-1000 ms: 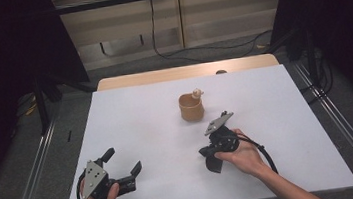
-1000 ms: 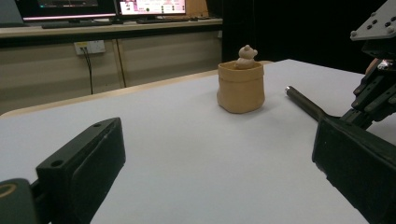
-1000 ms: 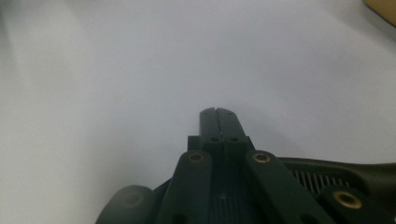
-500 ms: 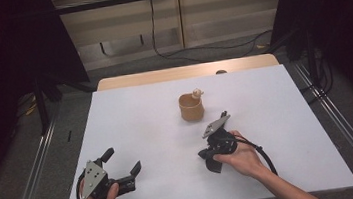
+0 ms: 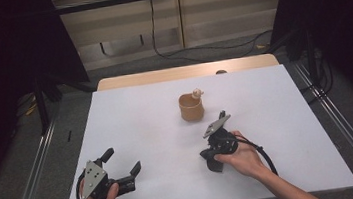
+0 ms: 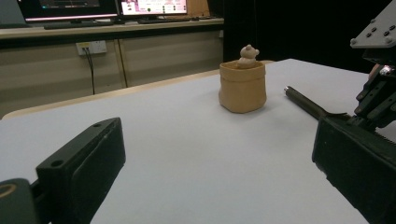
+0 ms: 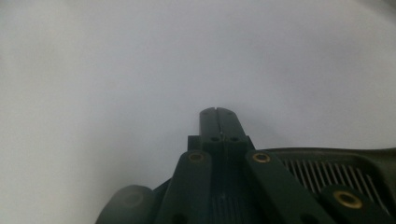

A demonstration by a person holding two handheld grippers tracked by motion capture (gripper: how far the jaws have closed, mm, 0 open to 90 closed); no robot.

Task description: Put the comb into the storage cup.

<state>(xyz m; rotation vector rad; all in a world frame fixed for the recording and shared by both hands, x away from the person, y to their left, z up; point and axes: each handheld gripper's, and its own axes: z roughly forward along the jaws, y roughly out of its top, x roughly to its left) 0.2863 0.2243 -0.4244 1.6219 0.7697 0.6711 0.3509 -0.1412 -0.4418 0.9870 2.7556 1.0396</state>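
Black left tongs (image 5: 121,162) wide, low; right tongs (image 5: 213,164) closed empty, tilted tableward.

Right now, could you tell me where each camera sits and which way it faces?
High view: above the person's side, facing forward and down on the white table; shows both hands, the left gripper and the right gripper.
Left gripper view: low over the table, along its wide-open jaws toward the brown pot.
Right gripper view: aimed down at the table past closed jaws.
The high and left gripper views share the pot.

Table (image 5: 131,114) open all round – only cup (image 5: 191,108) stands mid-table.
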